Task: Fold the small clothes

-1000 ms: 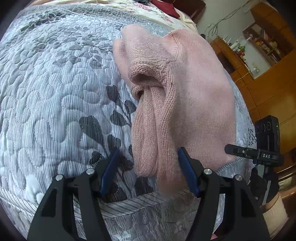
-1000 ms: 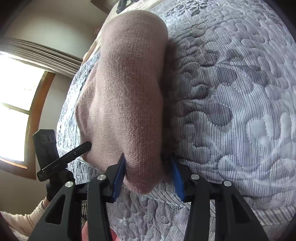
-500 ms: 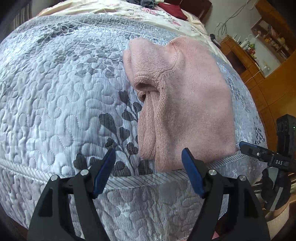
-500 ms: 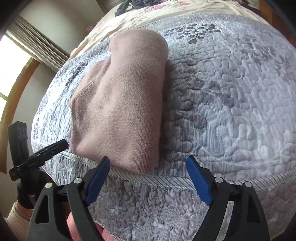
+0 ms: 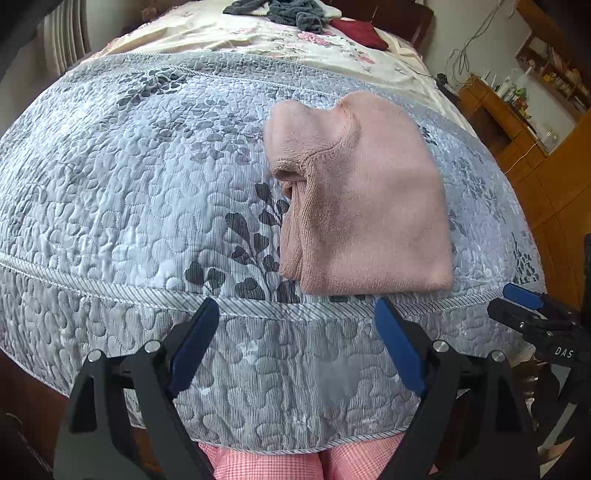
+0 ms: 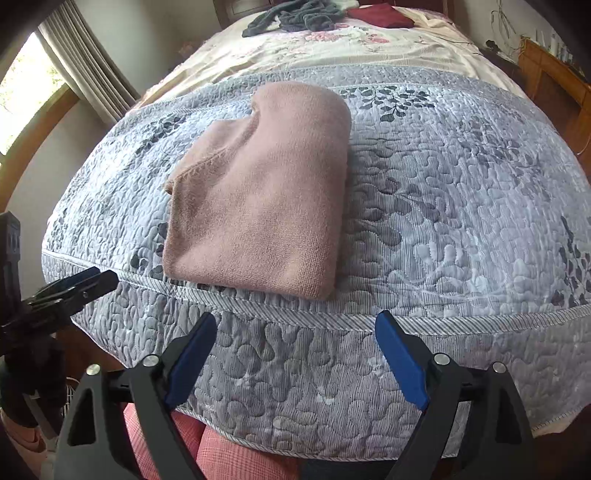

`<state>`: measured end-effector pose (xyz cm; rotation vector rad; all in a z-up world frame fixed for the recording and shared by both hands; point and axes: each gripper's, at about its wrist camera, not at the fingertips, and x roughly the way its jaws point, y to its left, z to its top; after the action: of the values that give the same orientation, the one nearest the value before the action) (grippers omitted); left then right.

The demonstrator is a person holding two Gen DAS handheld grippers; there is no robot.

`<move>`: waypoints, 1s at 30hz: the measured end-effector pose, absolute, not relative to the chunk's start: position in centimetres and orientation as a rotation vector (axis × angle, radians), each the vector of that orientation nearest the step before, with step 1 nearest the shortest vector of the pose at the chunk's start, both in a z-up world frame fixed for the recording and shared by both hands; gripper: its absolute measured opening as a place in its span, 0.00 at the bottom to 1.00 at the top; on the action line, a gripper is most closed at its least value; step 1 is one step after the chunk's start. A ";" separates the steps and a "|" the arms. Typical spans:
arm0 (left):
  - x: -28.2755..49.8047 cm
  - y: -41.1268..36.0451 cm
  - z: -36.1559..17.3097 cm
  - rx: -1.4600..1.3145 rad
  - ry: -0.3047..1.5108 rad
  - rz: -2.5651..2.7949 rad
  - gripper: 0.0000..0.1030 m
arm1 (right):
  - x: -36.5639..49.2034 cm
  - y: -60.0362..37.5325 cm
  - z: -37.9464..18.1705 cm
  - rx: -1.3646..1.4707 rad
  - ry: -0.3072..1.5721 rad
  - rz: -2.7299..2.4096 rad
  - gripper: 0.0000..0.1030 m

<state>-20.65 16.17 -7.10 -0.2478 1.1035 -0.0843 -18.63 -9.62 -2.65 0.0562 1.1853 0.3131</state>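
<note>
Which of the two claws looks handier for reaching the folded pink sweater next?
Probably left: the pink sweater lies straight ahead of the open left gripper. From the open right gripper it sits off toward the left.

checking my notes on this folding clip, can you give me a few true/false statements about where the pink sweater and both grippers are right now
1. The pink sweater lies folded on the grey quilt, near its front edge. True.
2. The left gripper is shut on the sweater. False: it is open and holds nothing, and sits short of the quilt's edge.
3. The right gripper is open and clear of the sweater. True.
4. The sweater hangs over the side of the bed. False: it rests wholly on top, just behind the striped border.
5. Dark clothes lie at the far end of the bed. True.
</note>
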 end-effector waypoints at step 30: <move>-26.2 14.5 -1.2 -0.111 1.052 -0.012 0.88 | -22.9 -7.9 4.4 -0.047 1.087 0.179 0.96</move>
<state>-26.17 14.47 -1.16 -0.1107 1.0525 -0.0118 -22.88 -7.95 4.39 -0.0466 1.0875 0.1791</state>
